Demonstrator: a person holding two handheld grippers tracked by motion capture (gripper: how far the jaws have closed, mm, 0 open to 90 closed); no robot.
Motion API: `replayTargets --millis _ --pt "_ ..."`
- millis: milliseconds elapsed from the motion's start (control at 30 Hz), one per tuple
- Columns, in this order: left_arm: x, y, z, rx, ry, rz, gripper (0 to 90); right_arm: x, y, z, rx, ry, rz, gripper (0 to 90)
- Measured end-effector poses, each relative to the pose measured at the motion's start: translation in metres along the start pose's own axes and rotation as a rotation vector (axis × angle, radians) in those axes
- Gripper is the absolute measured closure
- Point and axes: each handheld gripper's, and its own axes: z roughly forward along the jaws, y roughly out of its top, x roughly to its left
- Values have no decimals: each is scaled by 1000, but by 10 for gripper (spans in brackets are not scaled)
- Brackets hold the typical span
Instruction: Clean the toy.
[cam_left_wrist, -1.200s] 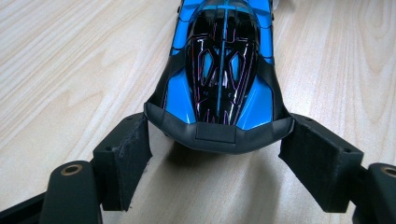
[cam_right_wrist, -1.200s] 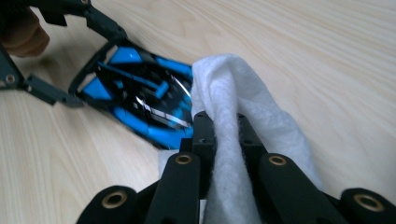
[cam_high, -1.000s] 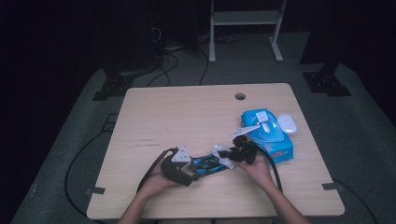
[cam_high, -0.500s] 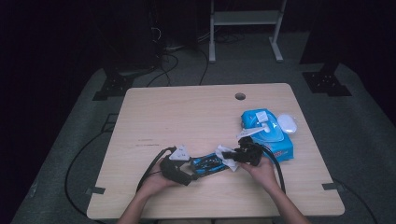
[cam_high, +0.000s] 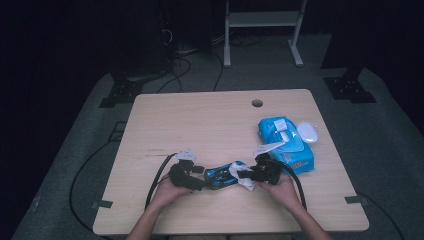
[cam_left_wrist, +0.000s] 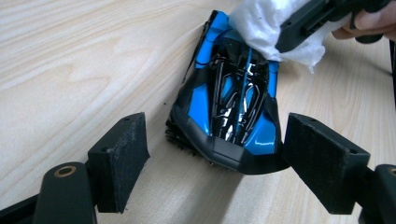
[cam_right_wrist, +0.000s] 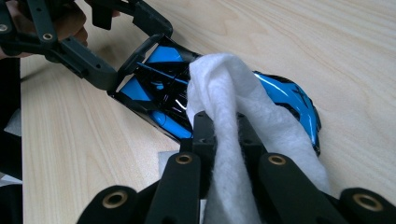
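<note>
Wiping is being done: a white cloth wipe (cam_right_wrist: 233, 116) is being pinched tight by the right hand-held gripper (cam_right_wrist: 224, 140) and pressed on the glossy blue-and-black toy car (cam_left_wrist: 233, 107), which is lying on the table between the left hand-held gripper's (cam_left_wrist: 212, 158) parted jaws, ungripped. Steadying seems needed next.

Blue wipes pack (cam_high: 287, 145), white mouse (cam_high: 307, 132) on table (cam_high: 200, 125).
</note>
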Motion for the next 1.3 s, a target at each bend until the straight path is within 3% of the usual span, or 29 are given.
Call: replayTargets --millis 600,733,833,967,1300 --pt "-4 0 3 12 -29 1 237 4 -7 -2 -27 -11 -51 833" --pt "-8 -1 9 59 -23 37 237 5 -9 -3 -34 -14 -58 838" --pt "-9 0 9 50 -26 42 237 5 -9 -3 -34 -12 -61 839" --pt "-6 1 6 18 -55 15 262 6 -12 -4 -45 -14 -67 841" --pt "-8 1 3 1 -19 44 392 9 -15 -6 -47 -16 -81 844"
